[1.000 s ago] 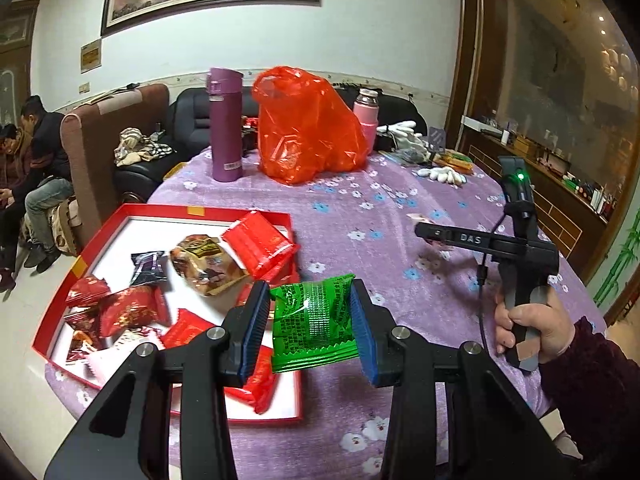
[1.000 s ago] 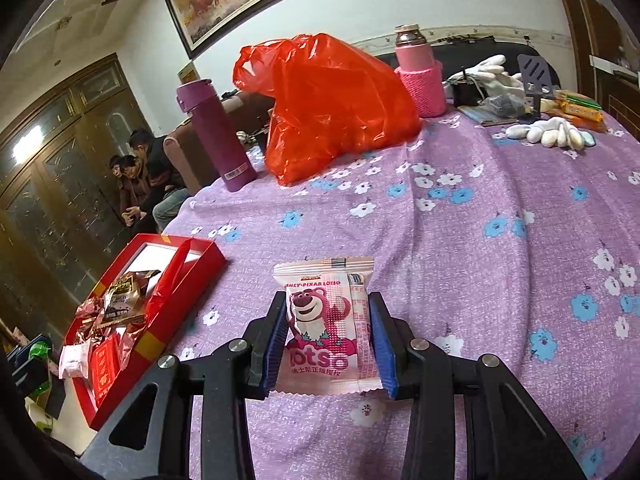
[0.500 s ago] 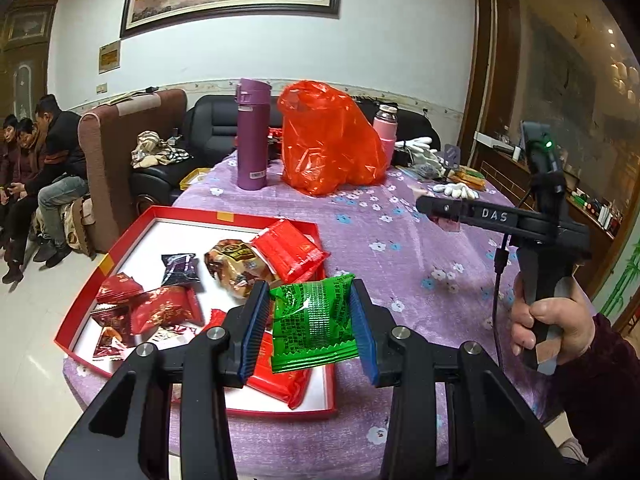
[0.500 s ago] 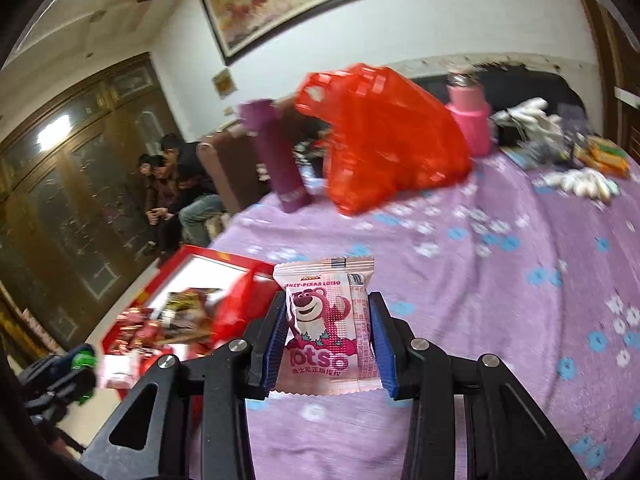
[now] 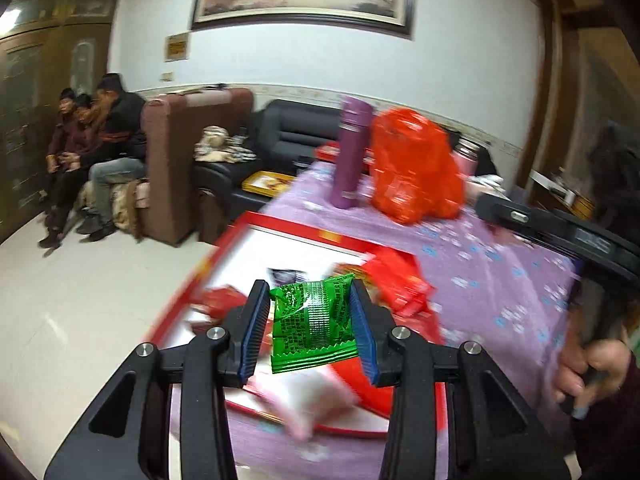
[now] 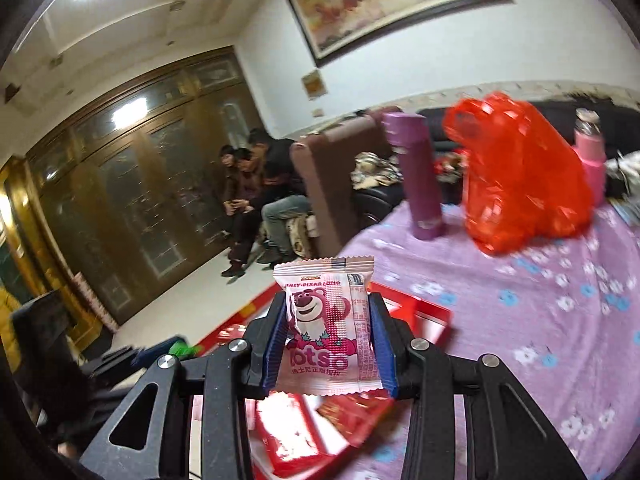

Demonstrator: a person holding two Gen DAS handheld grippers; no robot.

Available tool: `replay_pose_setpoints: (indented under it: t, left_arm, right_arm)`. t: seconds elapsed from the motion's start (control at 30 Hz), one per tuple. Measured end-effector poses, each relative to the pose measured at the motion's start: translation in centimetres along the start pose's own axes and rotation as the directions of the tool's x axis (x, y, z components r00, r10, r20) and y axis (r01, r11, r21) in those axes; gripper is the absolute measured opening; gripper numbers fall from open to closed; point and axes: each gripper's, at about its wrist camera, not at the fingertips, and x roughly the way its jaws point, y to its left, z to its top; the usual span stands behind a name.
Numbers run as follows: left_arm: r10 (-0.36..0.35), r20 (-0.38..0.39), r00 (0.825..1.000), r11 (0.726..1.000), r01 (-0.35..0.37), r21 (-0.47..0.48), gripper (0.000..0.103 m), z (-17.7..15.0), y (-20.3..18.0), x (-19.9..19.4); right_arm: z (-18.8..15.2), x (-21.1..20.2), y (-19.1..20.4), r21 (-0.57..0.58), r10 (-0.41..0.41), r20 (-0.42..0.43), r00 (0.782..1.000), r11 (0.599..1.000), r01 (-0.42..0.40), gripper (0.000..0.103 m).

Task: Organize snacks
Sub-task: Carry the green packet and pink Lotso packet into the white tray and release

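Both claws are loaded. Your left claw (image 5: 312, 330) pinches a green snack packet (image 5: 312, 326) by its side edges, blue pads pressed flat against the wrapper, so the packet hangs upright with its crimped seam downward and nothing slips. Your right claw (image 6: 330, 344) grips a pink bear-print packet (image 6: 330, 326) the same way, upright between the pads.

Each packet sits above the red tray (image 5: 280, 229), which lies at the near corner of the purple flowered surface (image 5: 472, 264). Red and dark wrappers already lie in the tray, which marks it as the likely collection point. The left wrist view is blurred, so you cannot count or sort those wrappers with confidence; a pale pink shape under the left claw may be another packet.

A purple flask (image 6: 416, 176), a red plastic bag (image 6: 524, 176) and a pink flask (image 6: 590, 156) stand well apart at the far side, clear of the work. Your right hand (image 5: 592, 372) shows at the edge of the left view, wrapped round its handle.

Judgement: both packets are ready for release into the tray; lower before opening, since light wrappers may drift.
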Motion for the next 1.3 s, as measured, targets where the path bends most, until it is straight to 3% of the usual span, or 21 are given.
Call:
replay_pose_setpoints:
  t: [0.13, 0.27, 0.47, 0.67, 0.73, 0.8, 0.87, 1.0, 1.1, 1.17, 1.3]
  left_arm:
    - [0.065, 0.012, 0.998, 0.997, -0.065, -0.033, 0.038, 1.1, 2.6, 0.5]
    - [0.082, 0.002, 0.997, 0.996, -0.082, -0.036, 0.038, 1.0, 3.0, 1.5]
    - [0.053, -0.079, 0.995, 0.999, -0.053, -0.005, 0.038, -0.9, 1.5, 4.2]
    - [0.086, -0.166, 0.982, 0.995, -0.076, 0.065, 0.039, -2.0, 0.0, 6.8]
    - [0.102, -0.172, 0.980, 0.993, -0.091, 0.074, 0.043, -2.0, -0.2, 6.9]
    - [0.149, -0.163, 0.975, 0.987, -0.138, 0.080, 0.064, -1.8, -0.3, 6.7]
    - [0.193, -0.147, 0.970, 0.980, -0.183, 0.077, 0.077, -1.5, -0.4, 6.2]
    - [0.260, -0.091, 0.961, 0.961, -0.248, 0.124, 0.081, -1.0, -1.4, 4.9]
    - [0.342, -0.028, 0.939, 0.925, -0.332, 0.186, 0.086, -0.8, -2.9, 3.7]
    - [0.361, 0.015, 0.932, 0.909, -0.356, 0.216, 0.086, -0.7, -3.9, 2.5]
    - [0.373, 0.052, 0.927, 0.903, -0.375, 0.209, 0.087, -0.1, -4.9, 0.7]
  right_arm:
    - [0.4, 0.3, 1.4, -0.019, 0.018, 0.007, 1.000, 1.000, -0.018, 0.040]
    - [0.3, 1.8, 2.5, -0.033, 0.028, -0.033, 0.999, 0.999, -0.029, 0.041]
    - [-2.9, 5.7, 3.9, -0.048, 0.042, -0.167, 0.985, 0.998, -0.051, 0.041]
    - [-6.6, 9.6, 4.0, -0.065, -0.002, -0.318, 0.948, 0.998, -0.020, 0.043]
    - [-6.8, 9.1, 4.3, -0.099, -0.017, -0.306, 0.952, 0.995, -0.014, 0.043]
    - [-6.8, 8.4, 4.8, -0.158, -0.062, -0.285, 0.956, 0.987, 0.017, 0.053]
    - [-6.3, 7.3, 4.9, -0.200, -0.112, -0.248, 0.962, 0.978, 0.063, 0.065]
    - [-5.4, 4.3, 4.4, -0.187, -0.109, -0.156, 0.982, 0.979, 0.079, 0.078]
    - [-4.9, 2.0, 4.5, -0.194, -0.117, -0.083, 0.990, 0.976, 0.099, 0.081]
    - [-4.7, 1.0, 4.6, -0.200, -0.122, -0.058, 0.991, 0.974, 0.109, 0.083]
    - [-4.7, -0.4, 4.9, -0.206, -0.129, -0.032, 0.991, 0.971, 0.120, 0.085]
